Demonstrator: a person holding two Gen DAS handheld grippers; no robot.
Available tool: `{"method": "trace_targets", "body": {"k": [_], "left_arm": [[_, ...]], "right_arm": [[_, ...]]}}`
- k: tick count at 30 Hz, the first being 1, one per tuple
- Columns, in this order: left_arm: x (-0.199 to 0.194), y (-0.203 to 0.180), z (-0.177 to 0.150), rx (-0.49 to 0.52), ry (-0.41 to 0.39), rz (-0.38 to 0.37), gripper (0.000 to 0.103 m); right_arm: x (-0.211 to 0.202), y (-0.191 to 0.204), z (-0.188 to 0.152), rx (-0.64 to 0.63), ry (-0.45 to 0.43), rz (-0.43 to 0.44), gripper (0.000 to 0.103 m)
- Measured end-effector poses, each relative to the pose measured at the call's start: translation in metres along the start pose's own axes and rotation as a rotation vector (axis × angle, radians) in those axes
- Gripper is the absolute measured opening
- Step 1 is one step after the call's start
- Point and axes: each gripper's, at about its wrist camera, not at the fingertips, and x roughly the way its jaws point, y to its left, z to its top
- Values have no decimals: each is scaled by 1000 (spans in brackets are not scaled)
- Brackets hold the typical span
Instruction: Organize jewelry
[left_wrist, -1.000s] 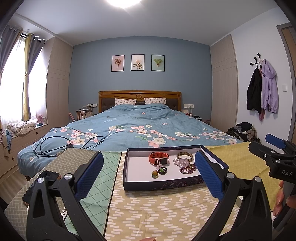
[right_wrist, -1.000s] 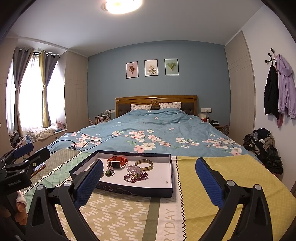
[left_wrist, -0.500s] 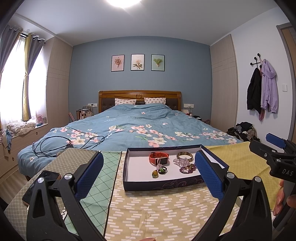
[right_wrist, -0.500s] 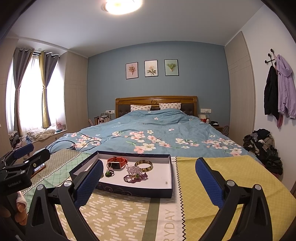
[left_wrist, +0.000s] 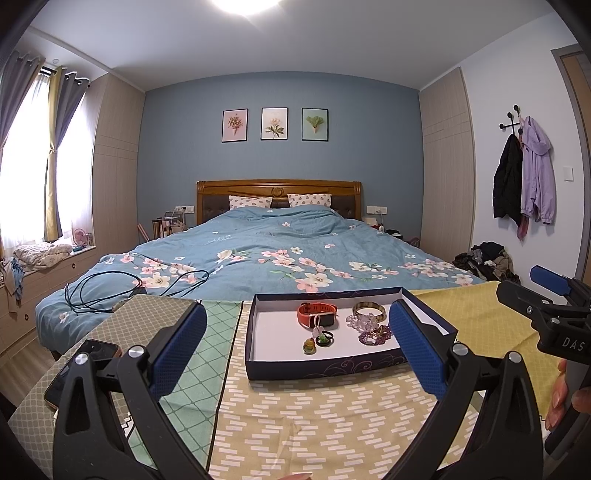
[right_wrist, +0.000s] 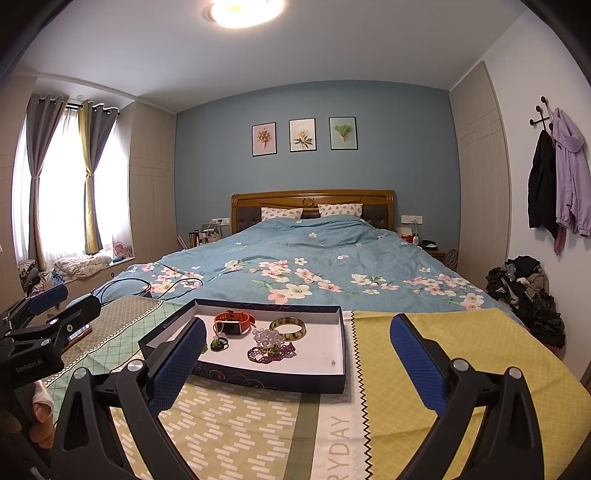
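Observation:
A dark blue box tray (left_wrist: 325, 369) (right_wrist: 273, 380) with a white floor lies on the patterned cloth. In it lie an orange watch (left_wrist: 317, 314) (right_wrist: 233, 320), a gold-brown bangle (left_wrist: 368, 308) (right_wrist: 288, 328), a clear bead bracelet (left_wrist: 360, 322) (right_wrist: 266, 336), a purple bead bracelet (left_wrist: 373, 336) (right_wrist: 271, 352), a dark green ring (left_wrist: 325, 338) (right_wrist: 218, 345) and a small yellow-green charm (left_wrist: 309, 346). My left gripper (left_wrist: 297, 349) is open and empty, just short of the tray. My right gripper (right_wrist: 297, 363) is open and empty, in front of the tray's right end.
A phone (left_wrist: 79, 369) lies on the cloth at the left. The bed (left_wrist: 280, 258) with black cables (left_wrist: 122, 288) lies behind the table. A pile of clothes (right_wrist: 528, 295) lies on the floor at the right.

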Motion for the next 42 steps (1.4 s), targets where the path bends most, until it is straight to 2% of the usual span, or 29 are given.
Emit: {"method": "trace_targets", "body": {"k": [29,33,35,38,42], "left_arm": [[5,2,-1,6,1,6,97],[9,3,-2,18,23,11,97],[14,7,-4,12,48,2,97],[26,12,-7,1,116,0,97],[43,29,-15,5,200,31,97]], "right_arm": [[3,0,-2,-2,6,2,96],[4,-1,-2,-7,11,1,96],[7,-3,-2,-14,28,6,96],[20,-10,-5,-32,103,7,96],[52,-46,-15,-49,287,-77,96]]}}
